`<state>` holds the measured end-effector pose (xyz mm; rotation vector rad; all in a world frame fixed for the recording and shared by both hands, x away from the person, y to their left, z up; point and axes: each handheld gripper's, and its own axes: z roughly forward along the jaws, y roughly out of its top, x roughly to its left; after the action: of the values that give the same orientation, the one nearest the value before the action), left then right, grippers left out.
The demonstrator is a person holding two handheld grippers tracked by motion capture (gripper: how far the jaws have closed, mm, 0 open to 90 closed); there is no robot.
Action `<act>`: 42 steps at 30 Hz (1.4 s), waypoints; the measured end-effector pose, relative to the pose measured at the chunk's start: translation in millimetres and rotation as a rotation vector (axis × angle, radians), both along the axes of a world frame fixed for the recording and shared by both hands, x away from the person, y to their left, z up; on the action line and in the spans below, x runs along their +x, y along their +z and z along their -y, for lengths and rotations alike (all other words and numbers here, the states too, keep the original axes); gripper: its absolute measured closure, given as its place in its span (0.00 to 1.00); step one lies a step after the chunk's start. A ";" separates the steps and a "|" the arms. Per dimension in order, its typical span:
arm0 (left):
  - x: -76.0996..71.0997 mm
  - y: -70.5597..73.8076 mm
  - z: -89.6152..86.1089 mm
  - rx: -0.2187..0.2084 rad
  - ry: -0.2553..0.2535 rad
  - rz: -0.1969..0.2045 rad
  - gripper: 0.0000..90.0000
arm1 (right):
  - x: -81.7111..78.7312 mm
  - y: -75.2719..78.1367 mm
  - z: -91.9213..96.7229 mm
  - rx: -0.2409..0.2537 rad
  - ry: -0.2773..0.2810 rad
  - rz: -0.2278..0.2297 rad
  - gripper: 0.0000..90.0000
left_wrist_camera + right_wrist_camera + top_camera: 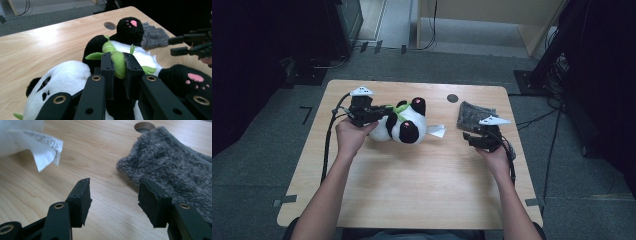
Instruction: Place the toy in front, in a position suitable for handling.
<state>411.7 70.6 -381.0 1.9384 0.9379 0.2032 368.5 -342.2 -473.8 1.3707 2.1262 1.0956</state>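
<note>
The panda (402,122) is soft, matt plush, white and black, with a smooth green felt-like stalk (117,62). At 3 o'clock from it lies a grey cloth (175,167) of rough, fuzzy terry. The table (412,185) is smooth pale wood, lightly sheened. The label (47,147) is thin printed fabric or paper

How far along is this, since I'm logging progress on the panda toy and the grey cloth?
Done: the left gripper has shut on the green bamboo piece of the plush panda, which lies on its back on the table. In hand: that grip. Left: the right gripper is open, empty, just short of the grey fleece cloth, which lies untouched.
</note>
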 end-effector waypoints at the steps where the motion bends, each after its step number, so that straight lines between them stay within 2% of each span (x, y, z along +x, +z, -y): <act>1: -1.9 0.8 2.0 -0.001 -0.001 -0.004 0.89 | 0.3 0.2 0.9 0.002 -0.003 0.003 0.49; 11: -30.9 2.5 30.3 0.030 -0.045 0.010 0.89 | 3.7 0.6 8.9 0.007 -0.024 0.007 0.50; 20: -51.6 -6.5 44.8 0.012 -0.072 -0.012 0.89 | 5.5 -0.6 11.6 0.003 -0.033 0.012 0.50; 30: -50.5 -19.8 50.6 0.037 -0.080 -0.017 0.87 | 6.1 -1.3 10.6 -0.001 -0.028 0.015 0.51; 33: -50.5 -21.1 48.9 0.050 -0.089 -0.005 0.86 | 6.2 -1.7 10.1 -0.005 -0.026 0.014 0.51; 34: -50.0 -21.4 47.9 0.047 -0.090 -0.008 0.82 | 6.3 -1.9 10.0 -0.008 -0.025 0.016 0.51; 35: -49.8 -21.3 45.9 0.047 -0.088 -0.002 0.82 | 6.3 -1.9 10.0 -0.008 -0.025 0.016 0.51; 36: -50.3 -20.9 44.8 0.047 -0.083 0.010 0.73 | 6.3 -1.7 10.1 -0.007 -0.024 0.017 0.51; 37: -51.0 -20.1 43.4 0.043 -0.083 0.024 0.73 | 6.3 -1.7 10.1 -0.007 -0.024 0.017 0.51; 39: -52.2 -17.9 40.3 0.038 -0.087 0.045 0.66 | 6.3 -1.5 10.4 -0.007 -0.026 0.020 0.52; 42: -51.9 -16.9 35.0 0.032 -0.093 0.055 0.60 | 6.5 -1.0 10.9 -0.007 -0.028 0.025 0.52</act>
<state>359.8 35.6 -397.9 1.9909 0.8105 0.2172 375.0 -353.1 -474.7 1.3724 2.0856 1.0884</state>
